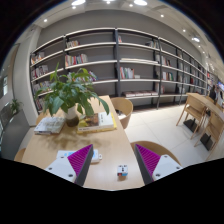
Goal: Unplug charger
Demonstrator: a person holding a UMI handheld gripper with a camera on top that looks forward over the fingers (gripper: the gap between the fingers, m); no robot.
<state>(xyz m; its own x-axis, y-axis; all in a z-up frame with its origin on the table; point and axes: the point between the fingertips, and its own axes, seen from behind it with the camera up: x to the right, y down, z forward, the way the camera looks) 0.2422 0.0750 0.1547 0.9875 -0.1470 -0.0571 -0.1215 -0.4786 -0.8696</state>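
Observation:
A small white charger [122, 171] with a dark face sits on the wooden table [110, 140], between my two fingers and close to the table's near edge. My gripper [112, 165] is open, its magenta pads [80, 159] spread wide with a clear gap on both sides of the charger. Neither finger touches it. A small white and blue object [96, 155] lies by the left finger.
A potted green plant [72, 95] stands on the table's far left, with books [97, 121] stacked beside it. Wooden chairs [122, 108] stand beyond the table. Long bookshelves [120, 65] line the back wall. More tables and chairs [203, 115] stand to the right.

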